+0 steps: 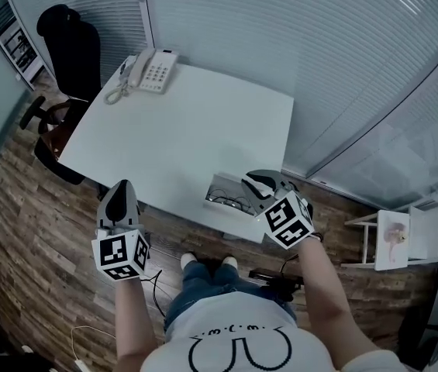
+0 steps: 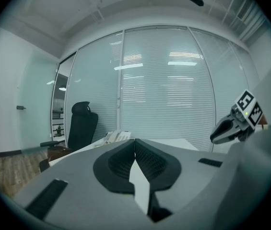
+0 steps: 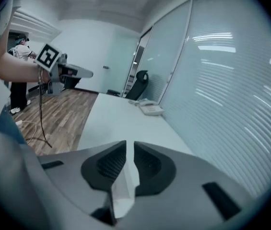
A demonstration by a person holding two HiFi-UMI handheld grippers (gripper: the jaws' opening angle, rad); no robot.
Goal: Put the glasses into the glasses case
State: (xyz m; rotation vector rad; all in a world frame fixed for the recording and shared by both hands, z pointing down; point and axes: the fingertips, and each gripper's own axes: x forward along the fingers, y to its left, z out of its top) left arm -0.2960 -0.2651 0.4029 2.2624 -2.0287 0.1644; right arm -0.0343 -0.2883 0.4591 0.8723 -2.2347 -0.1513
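An open white glasses case [image 1: 217,191] lies at the near right edge of the white table [image 1: 195,122], with dark-framed glasses [image 1: 230,202] inside it. My right gripper [image 1: 254,179] hovers just above the case's right end; in the right gripper view its jaws [image 3: 127,145] stand a narrow gap apart with nothing held. My left gripper [image 1: 122,186] hangs off the table's near left edge, away from the case. Its jaws [image 2: 135,142] meet at the tips and are empty. Each gripper shows in the other's view: the right gripper [image 2: 216,137] and the left gripper [image 3: 80,73].
A white desk phone [image 1: 150,71] sits at the table's far left corner. A black office chair [image 1: 67,53] stands beyond the table's left side. A small white shelf [image 1: 405,235] is on the floor to the right. Window blinds run along the far side. Cables lie on the wood floor.
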